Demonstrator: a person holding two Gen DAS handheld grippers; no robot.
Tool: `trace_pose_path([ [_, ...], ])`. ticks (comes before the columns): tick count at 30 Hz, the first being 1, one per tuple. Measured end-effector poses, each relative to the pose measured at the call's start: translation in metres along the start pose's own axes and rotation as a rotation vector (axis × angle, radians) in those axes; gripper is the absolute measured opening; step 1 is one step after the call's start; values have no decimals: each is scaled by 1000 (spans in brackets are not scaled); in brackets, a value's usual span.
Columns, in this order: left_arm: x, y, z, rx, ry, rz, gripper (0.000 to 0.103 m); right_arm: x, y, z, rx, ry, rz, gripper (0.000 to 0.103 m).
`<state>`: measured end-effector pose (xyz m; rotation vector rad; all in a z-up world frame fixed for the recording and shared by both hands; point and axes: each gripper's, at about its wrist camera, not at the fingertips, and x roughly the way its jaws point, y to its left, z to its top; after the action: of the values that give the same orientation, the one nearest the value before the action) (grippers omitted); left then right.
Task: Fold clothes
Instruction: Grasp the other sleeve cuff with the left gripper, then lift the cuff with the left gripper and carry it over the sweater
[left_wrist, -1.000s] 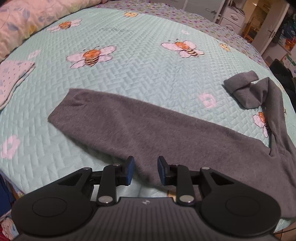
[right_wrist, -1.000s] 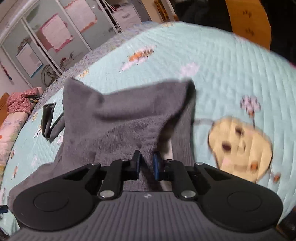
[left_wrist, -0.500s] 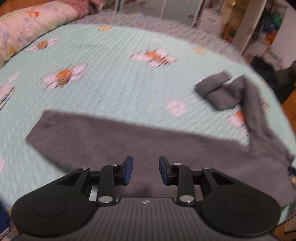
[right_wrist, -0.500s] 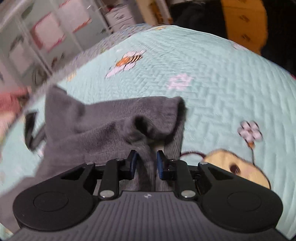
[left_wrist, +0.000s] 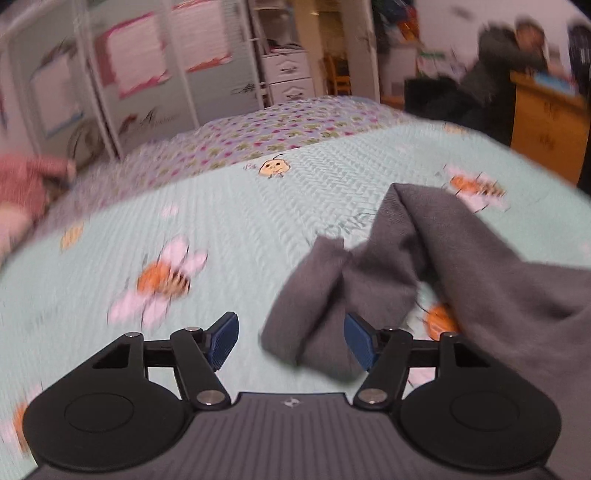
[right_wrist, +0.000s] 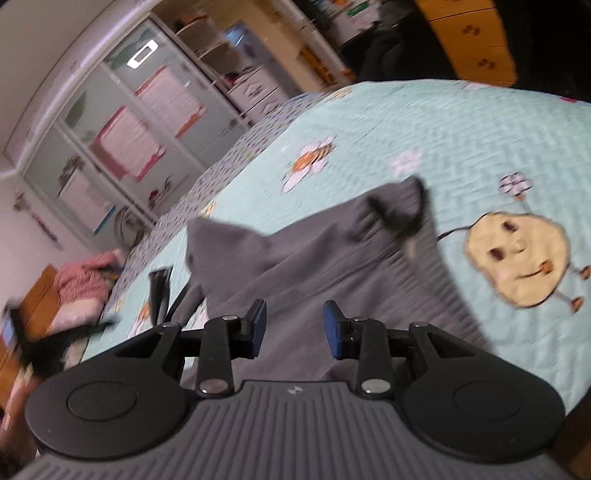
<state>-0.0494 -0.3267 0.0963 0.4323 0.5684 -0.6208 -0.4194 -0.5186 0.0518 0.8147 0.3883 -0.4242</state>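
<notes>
On the left wrist view, the left gripper (left_wrist: 290, 341) stands released, its jaws opening wide above the mint quilted bedspread (left_wrist: 258, 221), with the blue pad at 9 o'clock clear of any cloth. The folded cuff end of the grey sweater's sleeve (left_wrist: 314, 317) lies in the gap toward the 3 o'clock pad; motion blur makes it unclear whether that pad touches the fabric, but nothing is pinched. From there the grey sweater (left_wrist: 498, 288) rises toward 1 o'clock in a raised fold and spreads down to 4 o'clock, covering part of an orange bee print. Another bee print (left_wrist: 162, 280) sits on the bedspread at 10 o'clock from the gripper. A floral purple sheet (left_wrist: 266, 136) borders the bed at 12 o'clock, with white wardrobe doors (left_wrist: 140, 70) behind it. On the right wrist view, the right gripper (right_wrist: 293, 328) is also released, its jaws opening, and the grey sweater (right_wrist: 314, 258) lies flat beneath and beyond the gap without being clamped. The garment's hem corner (right_wrist: 402, 206) curls up at 1 o'clock. A yellow cartoon face print (right_wrist: 517, 258) shows on the bedspread at 2 o'clock, just beside the sweater's edge. A pink bundle of cloth (right_wrist: 85, 280) lies at 9 o'clock, well apart from the sweater.
</notes>
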Motion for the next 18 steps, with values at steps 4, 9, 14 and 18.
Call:
trace_pose_path([
  [4, 59, -16, 22, 88, 32, 81, 65, 3, 10, -6, -43, 9, -15, 36],
  [9, 91, 26, 33, -156, 113, -13, 3, 22, 14, -7, -58, 30, -20, 36],
  [14, -4, 127, 26, -362, -203, 33, 3, 47, 12, -7, -76, 55, -126, 36],
  [18, -35, 207, -34, -465, -143, 144, 39, 50, 0, -14, -48, 83, -147, 35],
])
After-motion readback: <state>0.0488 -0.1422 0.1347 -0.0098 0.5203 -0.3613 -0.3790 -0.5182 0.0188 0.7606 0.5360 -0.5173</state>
